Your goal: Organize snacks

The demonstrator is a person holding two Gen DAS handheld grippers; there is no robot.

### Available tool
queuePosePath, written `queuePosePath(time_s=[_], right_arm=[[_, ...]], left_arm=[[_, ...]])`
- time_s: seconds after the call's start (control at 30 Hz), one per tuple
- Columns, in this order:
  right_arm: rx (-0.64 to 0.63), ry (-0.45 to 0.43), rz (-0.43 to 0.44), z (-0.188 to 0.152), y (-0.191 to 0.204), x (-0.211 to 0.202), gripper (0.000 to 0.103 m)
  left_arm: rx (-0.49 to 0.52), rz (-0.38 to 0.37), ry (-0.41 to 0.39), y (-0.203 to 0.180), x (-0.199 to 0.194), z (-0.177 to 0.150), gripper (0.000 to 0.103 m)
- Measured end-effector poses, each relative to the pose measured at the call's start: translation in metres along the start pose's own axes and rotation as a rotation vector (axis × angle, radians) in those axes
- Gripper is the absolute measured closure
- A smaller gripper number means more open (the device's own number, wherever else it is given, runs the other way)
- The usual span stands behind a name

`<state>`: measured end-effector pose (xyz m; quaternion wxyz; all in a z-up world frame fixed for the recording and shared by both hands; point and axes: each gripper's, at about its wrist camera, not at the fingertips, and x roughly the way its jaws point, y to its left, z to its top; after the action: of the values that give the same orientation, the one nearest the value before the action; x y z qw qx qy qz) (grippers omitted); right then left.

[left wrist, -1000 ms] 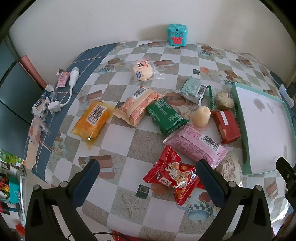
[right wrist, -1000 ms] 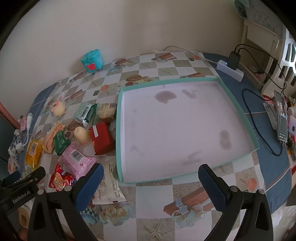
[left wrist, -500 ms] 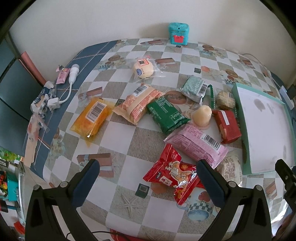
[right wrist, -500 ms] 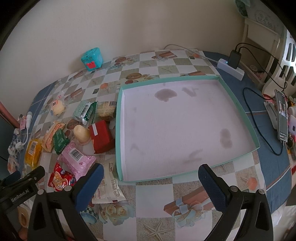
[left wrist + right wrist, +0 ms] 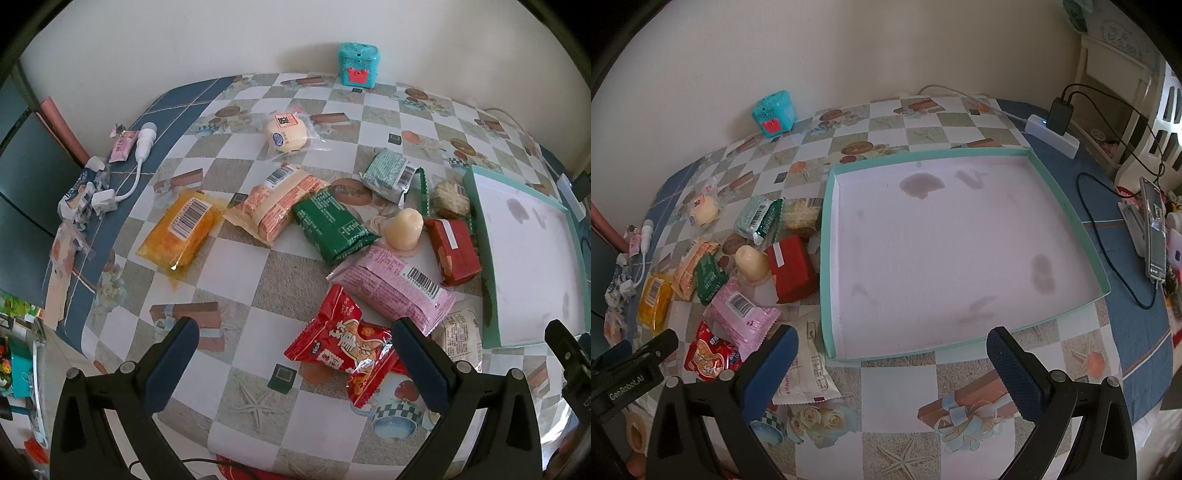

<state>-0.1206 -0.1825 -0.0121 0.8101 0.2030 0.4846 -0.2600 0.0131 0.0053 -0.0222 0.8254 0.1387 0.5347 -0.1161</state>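
Observation:
Several snack packs lie on the checkered tablecloth. A red pack (image 5: 345, 341) is nearest my left gripper (image 5: 295, 360), which is open and empty above the table's near edge. Behind it lie a pink pack (image 5: 393, 282), a green pack (image 5: 330, 227), an orange pack (image 5: 184, 230), a peach pack (image 5: 279, 203), a red box (image 5: 452, 247) and a jelly cup (image 5: 402, 229). The empty teal-rimmed tray (image 5: 827, 236) sits right of the pile. My right gripper (image 5: 892, 360) is open and empty over the tray's near edge. A white pack (image 5: 807, 373) lies by its left finger.
A teal toy box (image 5: 358, 64) stands by the wall. A white charger and cable (image 5: 122, 184) and wrappers lie at the table's left edge. A power strip (image 5: 1052, 134), cables and a phone (image 5: 1154, 225) lie right of the tray.
Both views have shifted slightly; the grippers have drifted a little over the table. Both stay open and no snack has moved.

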Motion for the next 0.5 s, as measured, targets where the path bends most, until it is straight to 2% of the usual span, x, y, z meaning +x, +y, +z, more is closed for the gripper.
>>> queuePosePath(time_s=[0.5], right_arm=[[-0.017, 0.015, 0.000, -0.0002, 0.0035, 0.0029, 0.000]], left_arm=[[-0.002, -0.009, 0.020, 0.0005, 0.0043, -0.0003, 0.000]])
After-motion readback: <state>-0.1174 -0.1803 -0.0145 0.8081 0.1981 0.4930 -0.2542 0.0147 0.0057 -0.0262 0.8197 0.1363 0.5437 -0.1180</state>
